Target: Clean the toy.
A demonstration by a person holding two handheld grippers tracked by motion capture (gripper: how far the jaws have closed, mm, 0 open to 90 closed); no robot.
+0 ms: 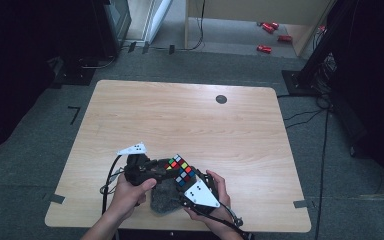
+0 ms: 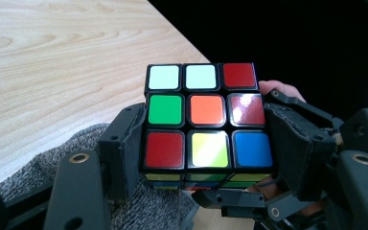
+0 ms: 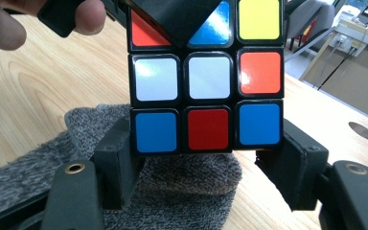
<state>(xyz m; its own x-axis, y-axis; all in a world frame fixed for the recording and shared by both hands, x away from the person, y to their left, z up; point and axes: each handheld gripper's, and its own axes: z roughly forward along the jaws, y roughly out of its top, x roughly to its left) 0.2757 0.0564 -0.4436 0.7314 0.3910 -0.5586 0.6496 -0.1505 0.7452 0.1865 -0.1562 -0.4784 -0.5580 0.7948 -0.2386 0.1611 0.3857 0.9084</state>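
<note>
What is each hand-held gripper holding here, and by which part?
Both clamp the puzzle cube: the left hand-held gripper across one layer's opposite sides, the right hand-held gripper across its blue-red-blue layer.

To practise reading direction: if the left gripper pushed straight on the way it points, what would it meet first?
The cube. It already sits between the left gripper's jaws, so the gripper would likely press against it at once; the right gripper holds the cube from the other side.

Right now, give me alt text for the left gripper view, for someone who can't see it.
A scrambled puzzle cube sits clamped between the left gripper's two black jaws, its near face showing white, red, green, orange, yellow and blue stickers. Below lies a grey cloth on a light wooden table.
</note>
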